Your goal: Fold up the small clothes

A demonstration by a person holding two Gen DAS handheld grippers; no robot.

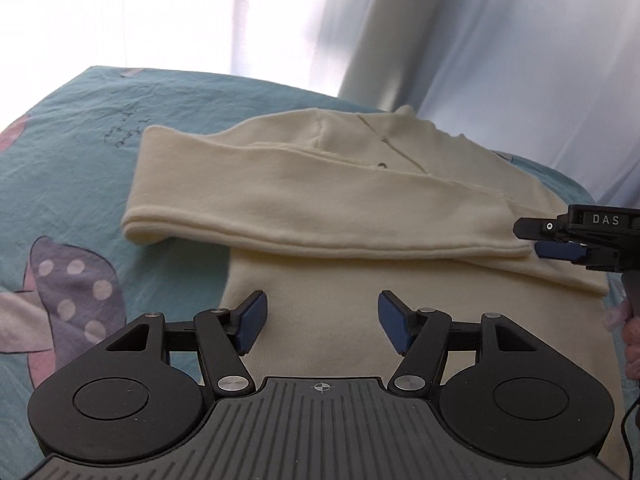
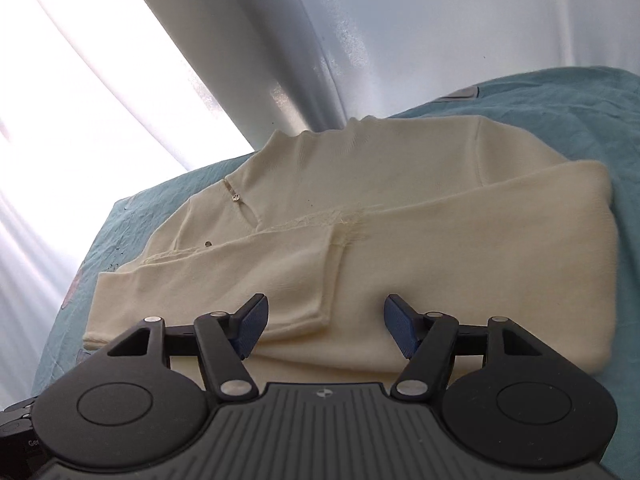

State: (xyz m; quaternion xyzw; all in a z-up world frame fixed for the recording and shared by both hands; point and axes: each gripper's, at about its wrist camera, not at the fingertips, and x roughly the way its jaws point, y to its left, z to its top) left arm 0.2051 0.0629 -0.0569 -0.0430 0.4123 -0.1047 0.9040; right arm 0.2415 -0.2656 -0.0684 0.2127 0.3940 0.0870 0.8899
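A cream sweater [image 1: 360,208] lies on the bed, on a teal bedspread [image 1: 72,168] printed with spotted shapes, near pale curtains [image 1: 500,40] on the far side. One sleeve is folded across the body as a long band running left to right, its doubled end sticking out past the left edge of the body. The left claw [image 1: 320,320] hangs over the near part of the sweater with its blue pads spread and nothing between them. The right claw [image 2: 324,326] is likewise spread and empty over the folded sleeve; from the left camera it comes in at the right edge, its blue tip just beside the sleeve's right end, though I cannot tell if it touches. The risk from here, I would say, is in the next pinch: the knit is soft and layered, so a claw could catch only the top layer and drag the laid sleeve out of line, or bunch the body beneath. The overhanging sleeve end on the left could also flop loose if the body is lifted unevenly by the two hands.
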